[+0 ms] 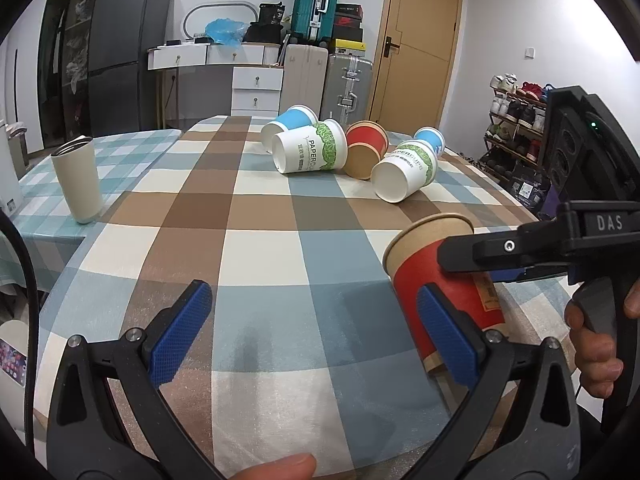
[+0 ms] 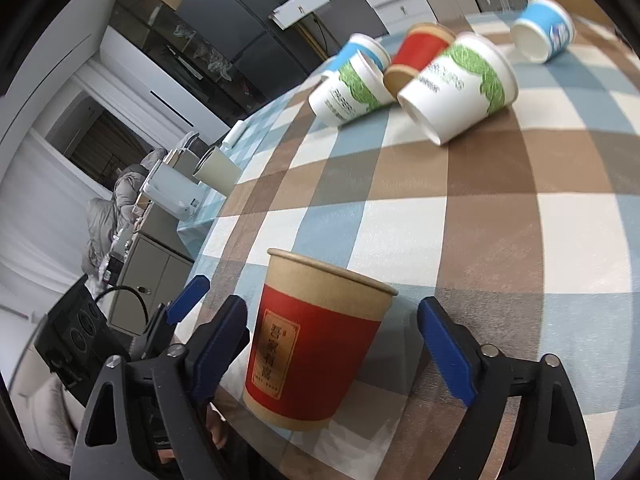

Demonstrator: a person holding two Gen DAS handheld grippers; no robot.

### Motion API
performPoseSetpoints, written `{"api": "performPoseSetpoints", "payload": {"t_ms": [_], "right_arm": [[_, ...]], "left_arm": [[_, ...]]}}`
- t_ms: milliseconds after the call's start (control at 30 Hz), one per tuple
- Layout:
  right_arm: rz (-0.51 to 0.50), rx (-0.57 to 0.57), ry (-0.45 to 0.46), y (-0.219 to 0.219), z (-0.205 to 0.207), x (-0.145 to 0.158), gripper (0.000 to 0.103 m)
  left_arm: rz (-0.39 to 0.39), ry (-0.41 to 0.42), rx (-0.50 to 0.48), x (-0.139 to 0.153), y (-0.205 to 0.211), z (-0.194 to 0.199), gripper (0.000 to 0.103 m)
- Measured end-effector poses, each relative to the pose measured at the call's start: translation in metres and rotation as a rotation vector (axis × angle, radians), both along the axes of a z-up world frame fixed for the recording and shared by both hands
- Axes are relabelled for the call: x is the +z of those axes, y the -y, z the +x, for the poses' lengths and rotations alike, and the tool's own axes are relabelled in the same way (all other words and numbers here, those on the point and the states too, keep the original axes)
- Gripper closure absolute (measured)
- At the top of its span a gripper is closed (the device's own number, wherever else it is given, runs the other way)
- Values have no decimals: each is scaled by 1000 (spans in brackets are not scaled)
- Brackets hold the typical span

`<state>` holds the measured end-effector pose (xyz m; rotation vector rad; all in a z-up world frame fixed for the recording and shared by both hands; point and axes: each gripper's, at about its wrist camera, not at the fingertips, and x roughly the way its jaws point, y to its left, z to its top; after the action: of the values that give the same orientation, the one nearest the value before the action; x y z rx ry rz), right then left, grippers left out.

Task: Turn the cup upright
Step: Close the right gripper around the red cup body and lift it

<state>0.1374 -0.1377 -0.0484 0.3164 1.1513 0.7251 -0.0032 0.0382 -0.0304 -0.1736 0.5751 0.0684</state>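
A red and brown paper cup (image 2: 316,344) stands upright on the checked tablecloth, mouth up, between the wide-apart fingers of my right gripper (image 2: 332,356). Neither finger touches it. In the left wrist view the same cup (image 1: 440,280) stands at the right, with the right gripper's fingers (image 1: 472,252) around it. My left gripper (image 1: 316,332) is open and empty, just left of the cup; its right finger passes in front of the cup's lower part.
Several paper cups lie on their sides at the far end of the table: white and green (image 1: 310,152), red and brown (image 1: 366,148), blue (image 1: 290,122). A beige tumbler (image 1: 78,180) stands upright at the left. The table edge (image 2: 208,240) runs close on the left.
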Motion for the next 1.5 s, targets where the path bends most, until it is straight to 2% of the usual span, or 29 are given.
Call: {"api": "performPoseSetpoints", "payload": {"t_ms": [233,433,567,700,800,1100,1500], "right_arm": [[83,27,-89,0,7,-8,34],[79,33,-60,1,6,-3,36],[65,21,24,4,-1,9,36],[-52,5,211,3,-14,26,36],[-133,-4,316,-2,-20,32,36],[-224,-31,433,-11,-12,30,36],[-288,-46,511,-18,-6,30,37]], "left_arm": [[0,-1,1,-1,-1,0,1],[-4,2,1,-1,-2,0,1],[-4,1,0,0,-2,0,1],[-8,2,-3,-1,0,0,1],[-7,4,-7,-1,2,0,1],[-10,5,-7,-1,4,0,1],[-20,3,-9,-1,4,-1,1]]}}
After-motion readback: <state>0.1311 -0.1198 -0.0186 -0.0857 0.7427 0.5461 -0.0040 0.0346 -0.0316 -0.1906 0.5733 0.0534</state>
